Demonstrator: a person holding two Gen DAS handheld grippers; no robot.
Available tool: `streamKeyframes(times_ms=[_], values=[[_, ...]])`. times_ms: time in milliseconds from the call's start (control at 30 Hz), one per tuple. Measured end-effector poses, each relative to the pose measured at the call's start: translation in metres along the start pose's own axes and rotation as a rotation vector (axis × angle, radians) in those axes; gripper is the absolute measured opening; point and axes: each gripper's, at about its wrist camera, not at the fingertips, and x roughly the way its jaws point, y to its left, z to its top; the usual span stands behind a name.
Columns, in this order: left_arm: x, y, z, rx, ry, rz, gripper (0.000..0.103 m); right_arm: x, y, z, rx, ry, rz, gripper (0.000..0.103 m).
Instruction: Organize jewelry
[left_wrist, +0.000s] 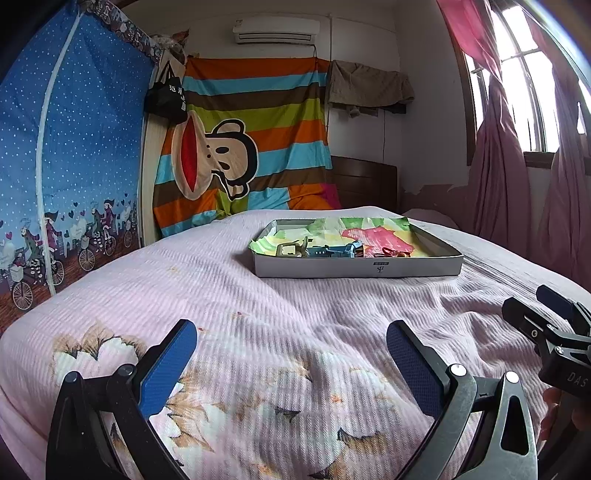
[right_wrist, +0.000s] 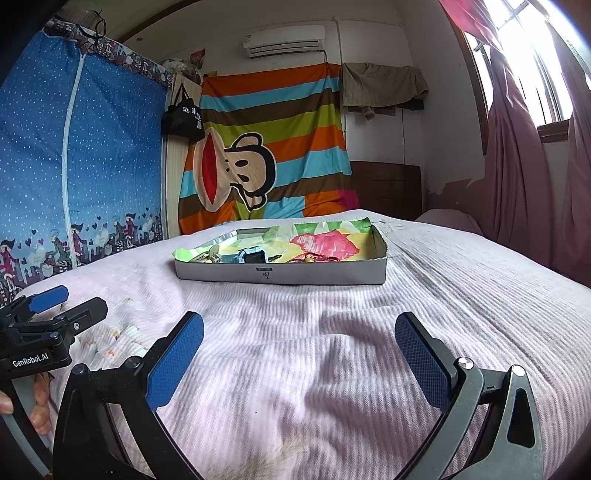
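Note:
A shallow grey box lined with colourful paper sits on the pink bed, ahead of both grippers. Inside it lie a beige buckle-like piece, a blue watch-like piece and a reddish-brown piece. My left gripper is open and empty, low over the bedspread. My right gripper is open and empty beside it. Each gripper shows at the edge of the other's view, the right in the left wrist view and the left in the right wrist view.
The pink ribbed bedspread covers the bed. A blue fabric wardrobe stands to the left. A striped monkey cloth hangs on the far wall. Pink curtains and a window are on the right.

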Motion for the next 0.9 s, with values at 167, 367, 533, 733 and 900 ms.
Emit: streamKeyframes(times_ms=[167, 367, 533, 733, 900], values=[[0.0000, 0.0000, -0.0001, 0.001, 0.000, 0.001, 0.103, -0.0006, -0.0005, 0.0001, 0.000, 0.000, 0.001, 0.102], [-0.0016, 0.0002, 0.0010, -0.001, -0.004, 0.003, 0.103, -0.0006, -0.0004, 0.0001, -0.002, -0.001, 0.000, 0.102], [-0.0025, 0.0011, 0.0026, 0.000, -0.005, 0.004, 0.103, -0.0007, -0.0004, 0.0000, -0.001, 0.000, 0.002, 0.102], [-0.0029, 0.0011, 0.0029, 0.002, -0.007, 0.005, 0.103, -0.0006, -0.0002, 0.0000, -0.001, -0.001, 0.001, 0.102], [-0.0041, 0.0018, 0.0041, 0.006, -0.010, 0.005, 0.103, -0.0007, -0.0001, -0.0001, -0.002, -0.001, 0.000, 0.102]])
